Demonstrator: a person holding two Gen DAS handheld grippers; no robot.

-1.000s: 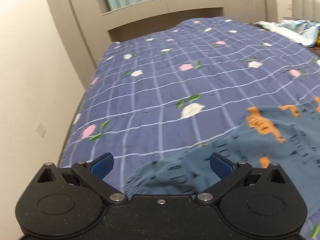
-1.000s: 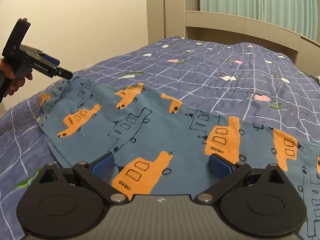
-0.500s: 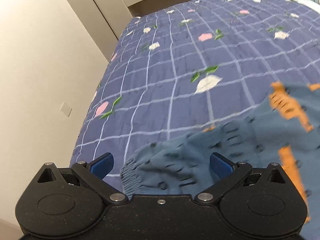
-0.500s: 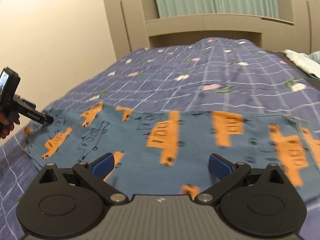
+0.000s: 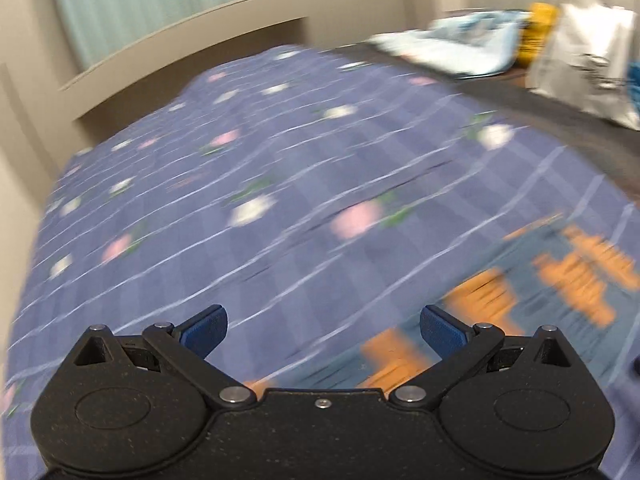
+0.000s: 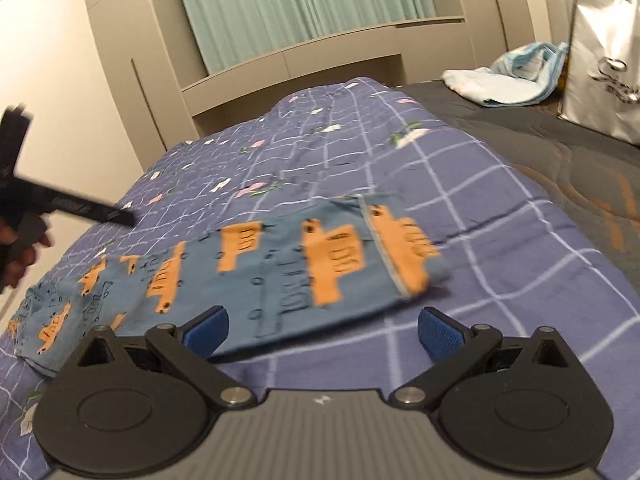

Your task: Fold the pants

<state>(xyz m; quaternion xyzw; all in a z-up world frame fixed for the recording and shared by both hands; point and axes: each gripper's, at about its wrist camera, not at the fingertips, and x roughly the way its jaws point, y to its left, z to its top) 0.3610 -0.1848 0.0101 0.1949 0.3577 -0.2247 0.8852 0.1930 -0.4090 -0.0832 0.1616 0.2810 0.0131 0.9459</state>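
Observation:
Blue pants point(image 6: 280, 272) printed with orange trucks lie flat across the purple checked bedspread point(image 6: 500, 208). My right gripper point(image 6: 322, 330) is open above their near edge, holding nothing. In the right wrist view my left gripper point(image 6: 124, 216) hovers above the bed at the far left, held by a hand point(image 6: 20, 248); its fingers look spread. The left wrist view is blurred: my left gripper point(image 5: 323, 326) stands open and empty over the bedspread point(image 5: 280, 200), with the pants point(image 5: 540, 300) low on the right.
A beige headboard point(image 6: 320, 56) and green curtain point(image 6: 304, 0) stand behind the bed. A crumpled light-blue cloth point(image 6: 516, 76) and a silver bag point(image 6: 604, 56) sit at the far right on a dark grey quilt point(image 6: 592, 168). A wall runs along the left.
Both grippers swung to the right. My left gripper came up off the waistband end and the pants slid to its lower right. The pants' right end now shows in the right wrist view.

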